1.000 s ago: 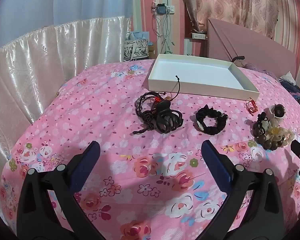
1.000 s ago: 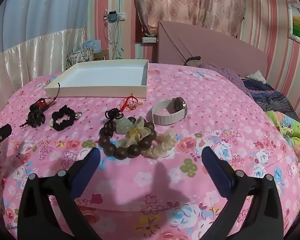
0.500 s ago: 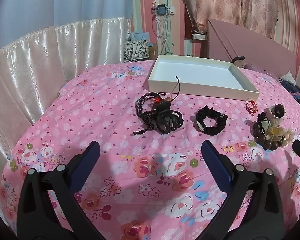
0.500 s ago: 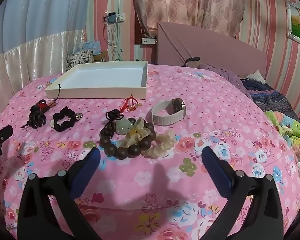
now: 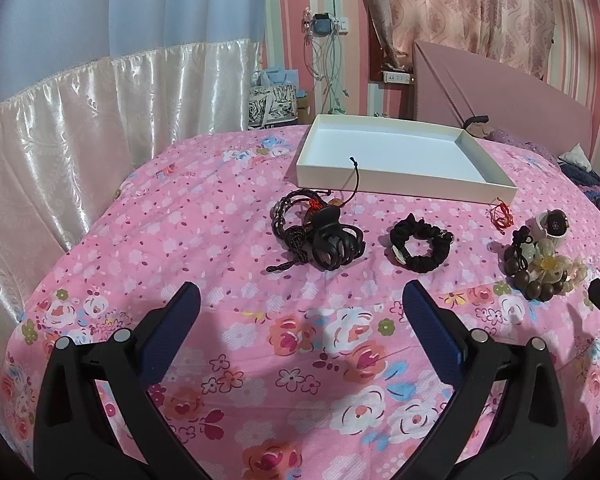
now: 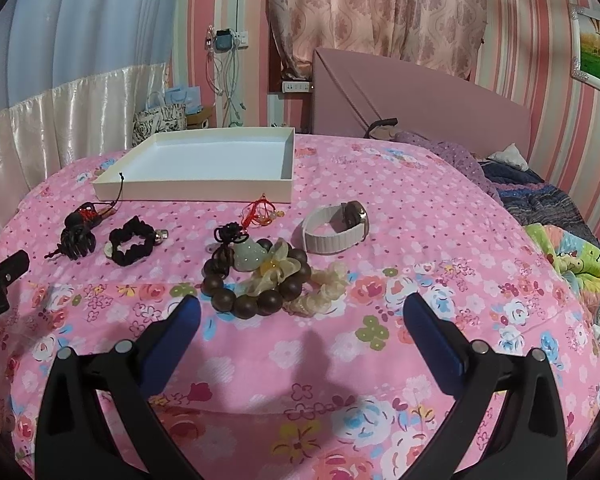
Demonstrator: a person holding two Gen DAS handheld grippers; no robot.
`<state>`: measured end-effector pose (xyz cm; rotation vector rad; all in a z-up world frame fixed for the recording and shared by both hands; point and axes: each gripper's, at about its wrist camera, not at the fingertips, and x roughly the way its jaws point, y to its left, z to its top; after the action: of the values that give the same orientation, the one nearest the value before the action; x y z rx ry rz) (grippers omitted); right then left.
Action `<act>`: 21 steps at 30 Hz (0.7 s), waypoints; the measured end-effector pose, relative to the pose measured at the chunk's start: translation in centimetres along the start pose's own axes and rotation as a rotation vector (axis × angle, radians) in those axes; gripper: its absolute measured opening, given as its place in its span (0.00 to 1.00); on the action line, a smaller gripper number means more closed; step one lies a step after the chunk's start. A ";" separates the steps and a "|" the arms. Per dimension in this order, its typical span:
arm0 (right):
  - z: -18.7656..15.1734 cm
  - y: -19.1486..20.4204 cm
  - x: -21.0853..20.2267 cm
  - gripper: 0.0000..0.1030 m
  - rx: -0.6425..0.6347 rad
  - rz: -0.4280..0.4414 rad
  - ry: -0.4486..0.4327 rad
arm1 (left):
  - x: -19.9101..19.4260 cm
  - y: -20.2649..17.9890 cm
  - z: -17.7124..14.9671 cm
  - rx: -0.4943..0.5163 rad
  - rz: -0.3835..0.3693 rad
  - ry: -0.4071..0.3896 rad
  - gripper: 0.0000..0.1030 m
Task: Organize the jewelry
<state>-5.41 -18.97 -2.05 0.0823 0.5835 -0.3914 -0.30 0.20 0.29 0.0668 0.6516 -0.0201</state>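
A: Jewelry lies scattered on the pink bedspread (image 5: 228,240) before the white tray (image 5: 392,182): black claw clip (image 5: 334,246), scrunchie (image 5: 420,246), bead bracelet (image 6: 256,280), watch (image 6: 336,228).

B: Left gripper (image 5: 300,312) and right gripper (image 6: 300,322) hover with fingers spread, grasping nothing.

Right gripper (image 6: 300,322) hangs over the pink bedspread (image 6: 420,240), jaws spread wide and holding nothing. Just beyond it lies the wooden bead bracelet (image 6: 256,286); beyond that bracelet, the white tray (image 6: 204,190).
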 end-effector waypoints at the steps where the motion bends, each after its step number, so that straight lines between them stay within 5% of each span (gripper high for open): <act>1: 0.0 0.0 -0.1 0.98 0.000 -0.002 0.000 | 0.0 0.0 0.0 0.000 0.000 0.000 0.97; 21: -0.2 -0.1 0.0 0.98 0.002 -0.008 0.001 | -0.2 0.0 0.0 0.002 -0.002 -0.008 0.97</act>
<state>-5.57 -19.02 -2.17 0.0823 0.5849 -0.3993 -0.45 0.16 0.44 0.0682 0.6435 -0.0227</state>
